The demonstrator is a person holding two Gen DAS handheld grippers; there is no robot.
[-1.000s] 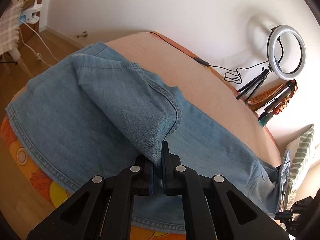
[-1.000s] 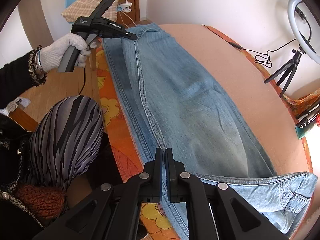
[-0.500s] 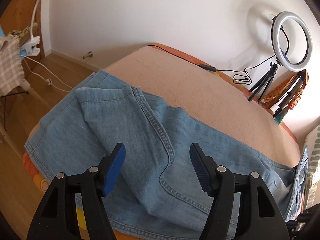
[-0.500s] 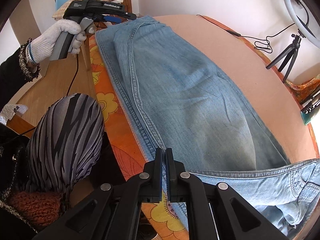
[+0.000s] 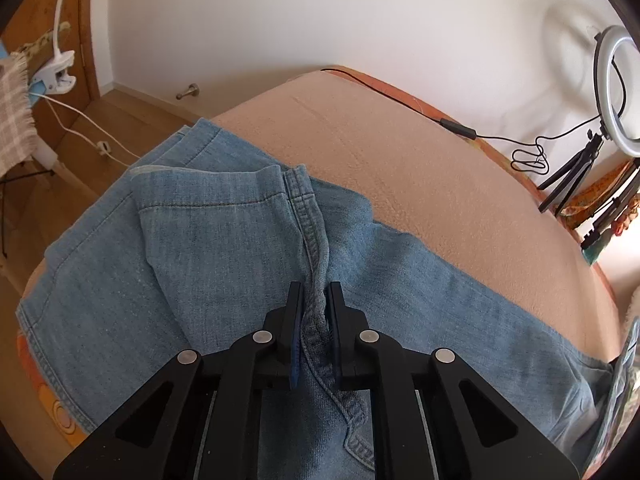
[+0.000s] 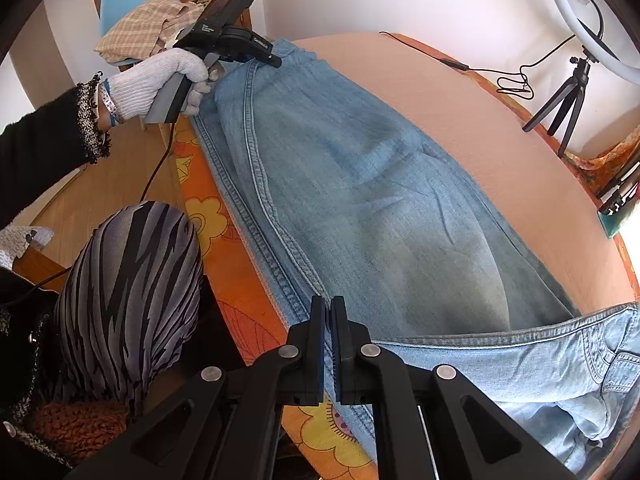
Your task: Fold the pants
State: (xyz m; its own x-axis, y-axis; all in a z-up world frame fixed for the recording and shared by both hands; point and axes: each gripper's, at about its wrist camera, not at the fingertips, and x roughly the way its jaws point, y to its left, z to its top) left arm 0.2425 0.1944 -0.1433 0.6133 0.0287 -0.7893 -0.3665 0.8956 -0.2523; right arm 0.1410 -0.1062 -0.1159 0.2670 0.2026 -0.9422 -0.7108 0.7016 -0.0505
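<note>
While the bed (image 6: 472, 128) carries the pants (image 6: 360, 200) along its orange-flowered edge, a gloved hand (image 6: 160, 76) holds the left gripper (image 5: 314, 300) clenched on a bunched seam near the hems, and the right gripper (image 6: 328, 312) pinches the near seam by the waistband.

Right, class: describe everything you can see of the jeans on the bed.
The jeans are light blue, faded denim with thick stitched seams. They lie lengthwise along the near edge of a bed under a peach cover, waistband and pocket at one end, leg hems at the other. One hem corner is folded back over the leg. The left tongs are shut on the bunched seam there; the right tongs are shut at the near seam close to the waistband.
</note>
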